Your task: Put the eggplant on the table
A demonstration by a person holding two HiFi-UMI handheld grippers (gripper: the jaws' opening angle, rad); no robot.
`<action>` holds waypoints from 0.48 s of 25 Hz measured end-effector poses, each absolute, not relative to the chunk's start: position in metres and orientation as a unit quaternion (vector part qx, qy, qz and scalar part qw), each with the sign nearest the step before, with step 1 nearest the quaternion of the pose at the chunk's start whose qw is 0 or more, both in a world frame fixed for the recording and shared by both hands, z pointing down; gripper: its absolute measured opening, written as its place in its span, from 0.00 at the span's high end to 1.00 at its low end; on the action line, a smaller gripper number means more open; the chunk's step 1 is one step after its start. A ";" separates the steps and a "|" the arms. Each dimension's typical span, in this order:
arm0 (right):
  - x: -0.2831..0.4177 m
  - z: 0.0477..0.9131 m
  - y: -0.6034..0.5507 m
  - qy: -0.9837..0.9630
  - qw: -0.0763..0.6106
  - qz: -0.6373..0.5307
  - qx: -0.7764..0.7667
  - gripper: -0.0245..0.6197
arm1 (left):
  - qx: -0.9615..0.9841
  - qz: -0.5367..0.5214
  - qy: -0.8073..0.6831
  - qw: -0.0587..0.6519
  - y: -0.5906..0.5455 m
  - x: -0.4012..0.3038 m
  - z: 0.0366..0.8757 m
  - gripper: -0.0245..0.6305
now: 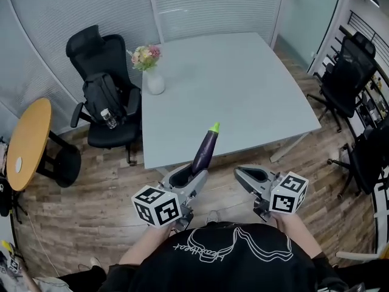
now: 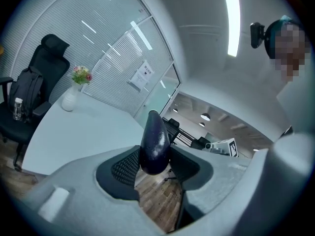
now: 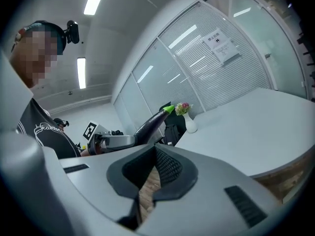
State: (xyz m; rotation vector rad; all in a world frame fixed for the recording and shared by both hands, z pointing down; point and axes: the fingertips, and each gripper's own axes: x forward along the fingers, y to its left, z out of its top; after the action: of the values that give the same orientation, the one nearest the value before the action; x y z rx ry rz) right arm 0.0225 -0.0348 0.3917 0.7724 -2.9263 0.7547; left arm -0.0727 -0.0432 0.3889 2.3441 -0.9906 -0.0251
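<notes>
- Table (image 1: 231, 84): pale grey and bare along the front, with only a vase of flowers (image 1: 150, 72) at its far left corner, so there is plenty of room to set something down
- Left gripper (image 1: 189, 176): clamped on the fat lower end of the eggplant (image 1: 205, 149), so it juts up and forward toward the table's near edge — in the air, not yet resting
- Right gripper (image 1: 248, 175): jaws drawn together on nothing, held alongside, probably spare
- Eggplant: slim, glossy dark purple, with 1 bright green cap at the tip

Eggplant (image 1: 205, 149) base hiding inside left gripper (image 1: 189, 176) jaws; round wooden table (image 1: 27, 142) running off left edge; wall notice (image 3: 220, 45) print showing illegibly small.
</notes>
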 end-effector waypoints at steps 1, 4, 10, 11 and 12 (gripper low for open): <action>0.020 0.391 -0.044 -0.938 0.014 0.239 0.249 0.95 | 0.881 -0.009 -0.374 0.292 -0.053 -0.076 0.390 0.66; 0.011 0.390 -0.064 -0.941 0.005 0.232 0.247 0.95 | 0.881 0.001 -0.376 0.287 -0.079 -0.084 0.397 0.66; 0.003 0.405 -0.088 -0.937 0.015 0.236 0.258 0.95 | 0.880 0.007 -0.382 0.281 -0.111 -0.095 0.405 0.66; 0.003 0.405 -0.093 -0.936 0.013 0.236 0.260 0.95 | 0.879 0.010 -0.386 0.279 -0.115 -0.097 0.406 0.66; 0.003 0.404 -0.098 -0.936 0.012 0.237 0.259 0.95 | 0.878 0.013 -0.389 0.278 -0.120 -0.099 0.408 0.66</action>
State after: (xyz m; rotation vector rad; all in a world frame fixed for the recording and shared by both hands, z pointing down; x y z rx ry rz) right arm 0.0025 -0.0976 0.4039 0.8078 -2.9202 0.7383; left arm -0.0986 -0.1202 0.4079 2.3579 -1.0445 0.0346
